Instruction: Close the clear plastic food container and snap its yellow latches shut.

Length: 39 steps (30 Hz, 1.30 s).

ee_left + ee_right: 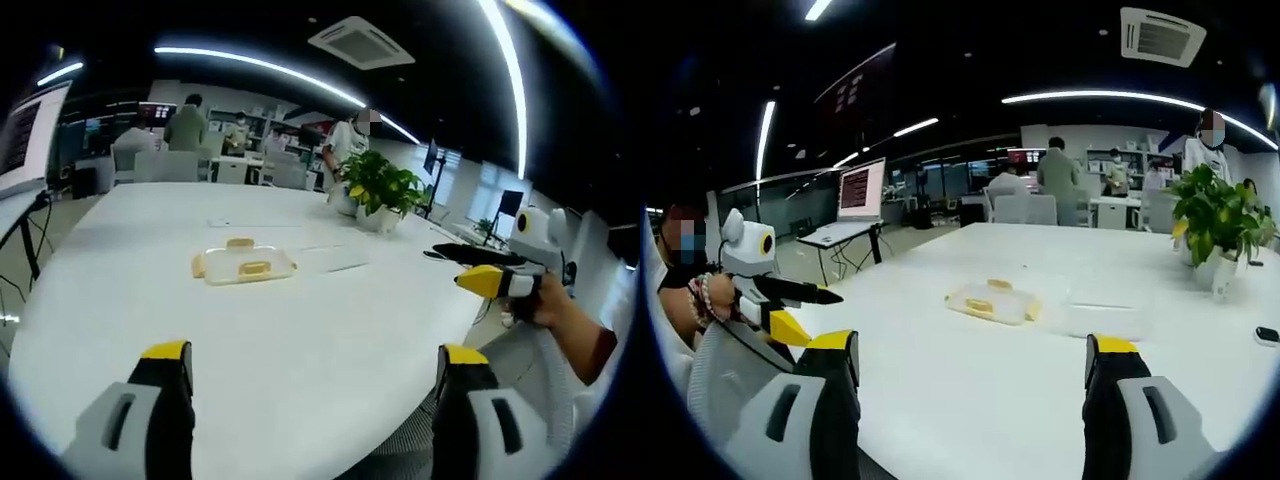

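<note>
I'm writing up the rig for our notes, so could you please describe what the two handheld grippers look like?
Each gripper has two black jaws with yellow tips on light grey, slotted bodies: the left gripper and the right gripper match. Seen from the other's camera, each carries a white rounded housing with yellow and black parts in front. A dark reddish sleeve shows behind the right one.

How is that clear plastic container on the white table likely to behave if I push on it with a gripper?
The container looks low, flat and thin-walled, so it is probably light and unlikely to tip. On the smooth white table it may slide rather than stay put. Its clear lid and small yellow latches probably flex, so gentle, braced pressure seems wise.
</note>
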Each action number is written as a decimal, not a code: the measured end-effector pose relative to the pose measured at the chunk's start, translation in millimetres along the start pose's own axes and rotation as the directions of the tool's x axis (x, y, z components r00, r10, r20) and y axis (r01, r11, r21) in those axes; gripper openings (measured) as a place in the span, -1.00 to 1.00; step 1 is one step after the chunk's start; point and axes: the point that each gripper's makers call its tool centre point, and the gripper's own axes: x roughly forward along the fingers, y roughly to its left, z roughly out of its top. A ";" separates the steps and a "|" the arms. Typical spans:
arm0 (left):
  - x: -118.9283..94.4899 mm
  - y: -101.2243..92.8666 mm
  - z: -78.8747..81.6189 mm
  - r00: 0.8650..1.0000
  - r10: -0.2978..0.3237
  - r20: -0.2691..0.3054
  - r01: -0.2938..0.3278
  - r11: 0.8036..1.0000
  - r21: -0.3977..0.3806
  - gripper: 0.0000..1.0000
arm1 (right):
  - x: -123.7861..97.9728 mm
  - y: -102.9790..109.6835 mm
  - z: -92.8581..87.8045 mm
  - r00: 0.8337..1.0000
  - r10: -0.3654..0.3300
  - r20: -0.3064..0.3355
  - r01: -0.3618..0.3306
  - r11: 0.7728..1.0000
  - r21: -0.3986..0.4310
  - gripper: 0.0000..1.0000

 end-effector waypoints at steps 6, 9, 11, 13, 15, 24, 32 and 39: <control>-1.2 -1.0 -0.3 1.000 0.000 0.002 0.000 1.000 -0.006 0.98 | 0.0 1.3 -1.4 1.000 0.006 -0.008 -0.006 1.000 -0.007 0.84; -1.8 -2.9 0.2 1.000 -0.008 0.009 0.008 1.000 -0.017 0.98 | -0.5 1.4 -1.0 1.000 0.005 -0.007 -0.005 1.000 -0.010 0.82; -1.3 -3.7 -1.4 1.000 -0.011 0.000 0.011 1.000 -0.020 0.98 | -0.3 1.4 -2.8 1.000 0.005 -0.017 -0.005 1.000 -0.012 0.83; -1.2 -3.7 -1.3 1.000 -0.007 0.000 0.007 1.000 -0.009 0.98 | -0.5 2.1 -2.5 1.000 0.006 -0.016 -0.006 1.000 -0.017 0.83; -0.9 -4.1 -1.8 1.000 -0.010 -0.003 0.009 1.000 -0.011 0.98 | -0.7 2.3 -2.5 1.000 0.005 -0.016 -0.006 1.000 -0.021 0.83; -1.0 -4.6 -2.2 1.000 -0.011 -0.006 0.011 1.000 -0.011 0.98 | -0.7 2.0 -4.5 1.000 0.002 -0.029 -0.003 0.999 -0.034 0.80; -0.7 -5.2 -2.7 1.000 -0.016 -0.007 0.016 1.000 -0.020 0.98 | -0.8 0.9 -4.3 1.000 0.000 -0.029 -0.001 1.000 -0.029 0.77; 0.5 -4.9 -3.9 1.000 -0.025 -0.007 0.025 0.999 -0.044 0.98 | 1.0 3.0 -7.9 0.999 0.011 -0.047 -0.012 0.999 -0.034 0.76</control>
